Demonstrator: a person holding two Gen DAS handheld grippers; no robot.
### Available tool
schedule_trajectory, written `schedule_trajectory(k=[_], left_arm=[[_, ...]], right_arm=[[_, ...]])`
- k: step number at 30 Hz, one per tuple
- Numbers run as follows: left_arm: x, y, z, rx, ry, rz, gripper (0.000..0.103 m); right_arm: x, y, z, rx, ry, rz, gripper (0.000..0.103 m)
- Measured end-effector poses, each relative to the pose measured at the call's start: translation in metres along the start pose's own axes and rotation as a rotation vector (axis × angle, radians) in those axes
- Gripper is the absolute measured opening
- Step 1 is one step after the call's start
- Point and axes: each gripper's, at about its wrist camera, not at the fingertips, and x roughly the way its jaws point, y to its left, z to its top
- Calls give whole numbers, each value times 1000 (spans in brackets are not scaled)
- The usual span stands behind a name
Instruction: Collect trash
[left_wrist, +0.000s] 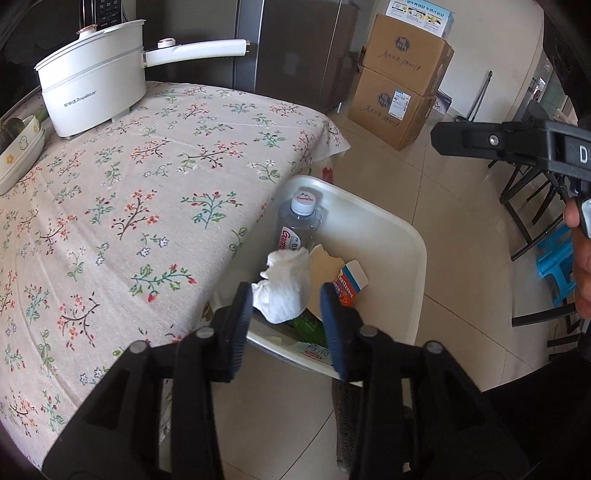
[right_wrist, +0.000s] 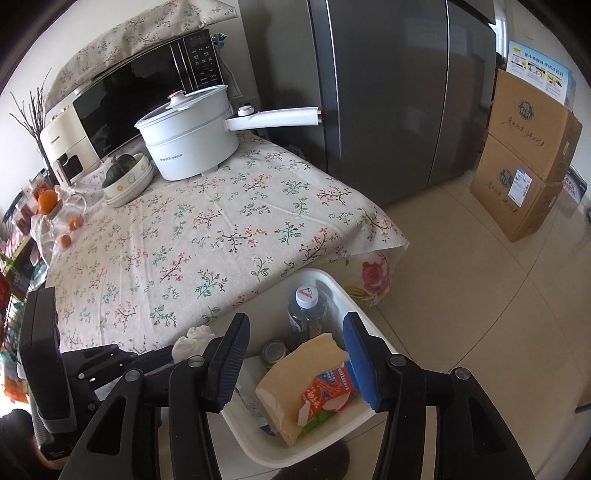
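Tongs, left (left_wrist: 286, 325): the jaws stand apart with a crumpled white tissue (left_wrist: 286, 286) between them; its left side seems to touch the left pad (left_wrist: 242, 314), and a gap shows at the right pad, so I cannot tell if it is gripped.
Tongs, right (right_wrist: 295, 360): wide open, holding nothing, above the white bin (right_wrist: 373, 325).
Trash: the tissue is over the bin's near-left part; inside the bin lie a water bottle (right_wrist: 306, 310), a can (right_wrist: 275, 350), a torn cardboard piece (right_wrist: 295, 373) and an orange carton (right_wrist: 327, 391).
Edges: the bin stands on the tiled floor (right_wrist: 461, 295) just beside the bench (left_wrist: 147, 206) edge (the flowered cloth hangs over this edge and its corner).
Open room: bare floor to the right of the bin; cardboard boxes (right_wrist: 524, 162) and a grey fridge (right_wrist: 388, 92) are well apart from it, further back.
Bench top: a white electric pot (right_wrist: 192, 147) and stacked bowls (right_wrist: 129, 184) stand at the far side.
Pose: both tongs point down and forward at the bin; in the left wrist view the right tongs (left_wrist: 443, 142) enter from the right, held higher, with the person's fingers (left_wrist: 572, 218) at the handle.
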Motion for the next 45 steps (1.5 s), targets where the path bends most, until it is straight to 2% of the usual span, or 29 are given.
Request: schedule_trajectory(k=[1, 3, 5, 9, 11, 13, 16, 19, 24, 28, 38, 45], left_arm=[[-2, 0, -1, 1, -8, 28, 76], [-8, 2, -4, 4, -18, 49, 80], [-15, 5, -7, 0, -4, 79, 80], [-43, 13, -17, -22, -27, 143, 86], [-62, 19, -22, -47, -49, 177, 91], [-82, 25, -29, -75, -79, 226, 101], [-112, 34, -38, -112, -112, 314, 102], [-142, 47, -51, -186, -153, 361, 102], [-185, 65, -76, -273, -230, 444, 102], [-204, 69, -94, -288, -276, 534, 102], [-221, 76, -117, -325, -305, 540, 102], [-221, 79, -119, -328, -308, 533, 102]], right_arm=[[-2, -1, 0, 8, -4, 1, 64], [-7, -2, -1, 23, -15, 1, 72], [-14, -2, -1, 38, -27, 4, 75], [-28, 8, -2, 54, -50, 5, 82], [-35, 19, -4, 45, -58, 10, 84], [-42, 32, -9, 23, -68, 9, 85], [-52, 57, -20, -18, -74, -6, 91], [-62, 81, -32, -57, -89, -8, 103], [-80, 116, -55, -112, -128, -35, 103], [-96, 140, -71, -150, -180, -48, 103], [-104, 188, -86, -224, -256, -69, 103], [-99, 196, -85, -236, -258, -75, 103]])
